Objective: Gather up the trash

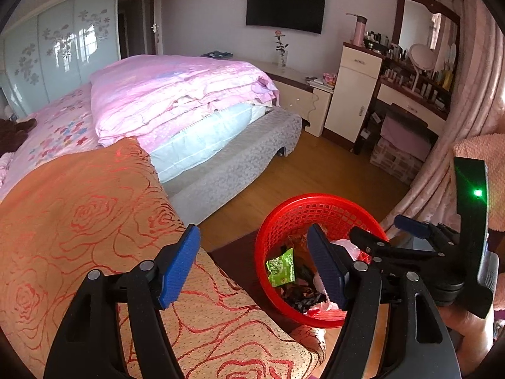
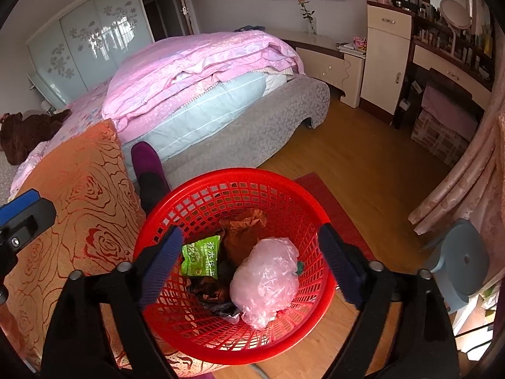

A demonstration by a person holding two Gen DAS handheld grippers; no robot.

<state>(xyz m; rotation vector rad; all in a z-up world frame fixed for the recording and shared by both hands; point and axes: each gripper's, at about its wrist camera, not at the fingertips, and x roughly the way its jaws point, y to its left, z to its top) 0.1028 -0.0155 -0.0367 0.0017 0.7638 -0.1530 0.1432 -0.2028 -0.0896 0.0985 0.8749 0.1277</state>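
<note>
Bedside floor holds the red basket [image 2: 233, 331]; pink bag [image 2: 265, 284] lies inside, upper end tilted right; both claws gape empty.

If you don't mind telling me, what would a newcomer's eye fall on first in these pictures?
A bright red basket on the wooden floor, right below the open right hand-held gripper. Inside lie a pink plastic bag and a green snack packet. Behind stands a bed piled with pink quilts.
</note>
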